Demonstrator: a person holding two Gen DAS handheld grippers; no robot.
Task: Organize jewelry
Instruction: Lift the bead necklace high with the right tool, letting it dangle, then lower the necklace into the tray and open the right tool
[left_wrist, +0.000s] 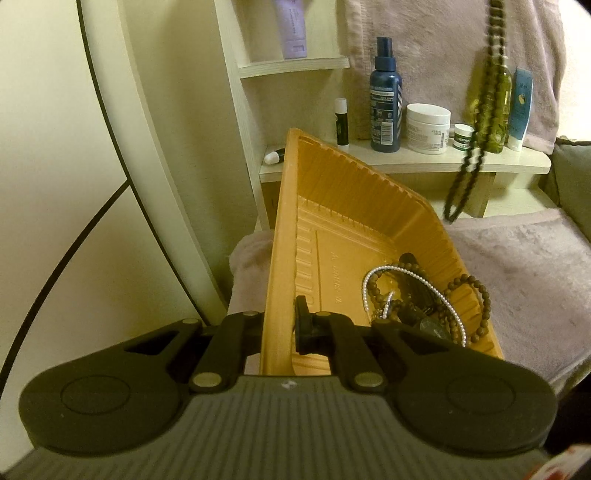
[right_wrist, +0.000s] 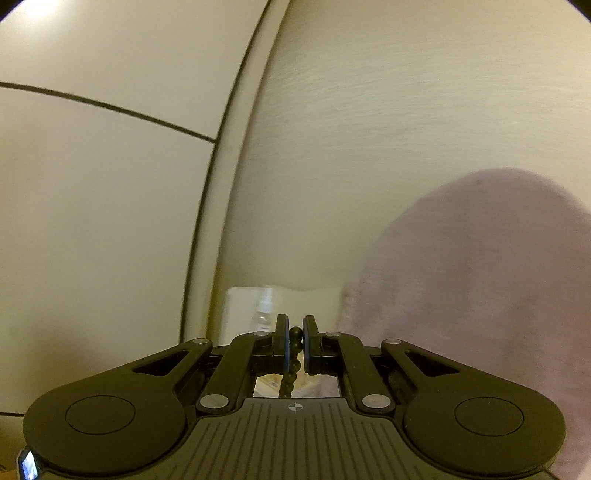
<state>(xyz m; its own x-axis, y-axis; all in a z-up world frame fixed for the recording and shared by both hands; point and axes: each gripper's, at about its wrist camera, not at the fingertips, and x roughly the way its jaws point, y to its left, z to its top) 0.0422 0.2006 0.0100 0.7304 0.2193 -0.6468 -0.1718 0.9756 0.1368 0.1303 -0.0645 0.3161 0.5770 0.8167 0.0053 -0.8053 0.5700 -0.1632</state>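
My left gripper (left_wrist: 279, 325) is pinched on the near left wall of the orange tray (left_wrist: 332, 192), one finger outside the wall and one inside, and it holds the tray tilted so the far end stands higher than the near end. The tray sits over a pink blanket (left_wrist: 517, 266), with its far corner against the low shelf (left_wrist: 406, 162) where the bottles and jars stand.

In the tray's near right corner lies a heap of jewelry: a pearl strand (left_wrist: 413, 280), a brown bead bracelet (left_wrist: 469, 295) and some dark pieces under them that I cannot sort out.

My right gripper (right_wrist: 294, 338) is pressed together on a dark bead string (right_wrist: 293, 354); the beads run between the pads and down out of sight below. That view looks at a plain wall and a blurred fold of the blanket, so it shows no place to put the string.

From the left wrist view the same string (left_wrist: 480, 110) hangs in a long blurred loop above and beyond the tray's right edge, in front of the shelf, clear of the tray.

My judgement: the task is partly along. One piece is out of the heap and in the air; it is not yet laid or hung anywhere, and the heap in the tray is still unsorted.
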